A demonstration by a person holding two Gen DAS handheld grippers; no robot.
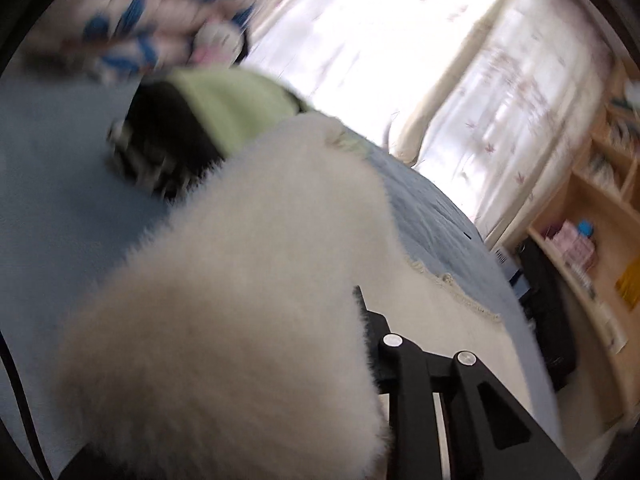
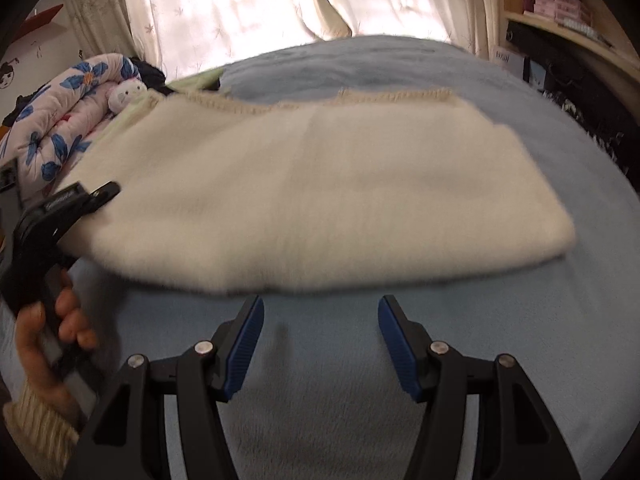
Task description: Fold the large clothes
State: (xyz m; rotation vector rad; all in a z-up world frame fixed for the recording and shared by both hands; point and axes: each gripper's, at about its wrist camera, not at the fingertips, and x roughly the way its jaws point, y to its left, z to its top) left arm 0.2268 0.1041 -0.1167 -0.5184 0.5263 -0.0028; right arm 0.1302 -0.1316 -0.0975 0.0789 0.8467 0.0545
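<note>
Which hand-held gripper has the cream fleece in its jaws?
The left hand-held gripper, clamped on the cream fleece at its left edge. The right hand-held gripper hangs open over the blue bedcover, holding nothing.

Left gripper (image 1: 360, 340) fingers buried under blurred cream garment (image 1: 248, 280); grip unclear.

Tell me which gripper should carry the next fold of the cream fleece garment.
Left. The left gripper is already at the cream fleece garment and looks clamped on its left edge, ready to carry it over. The right gripper hangs open and empty above the blue bedspread, short of the near edge.
</note>
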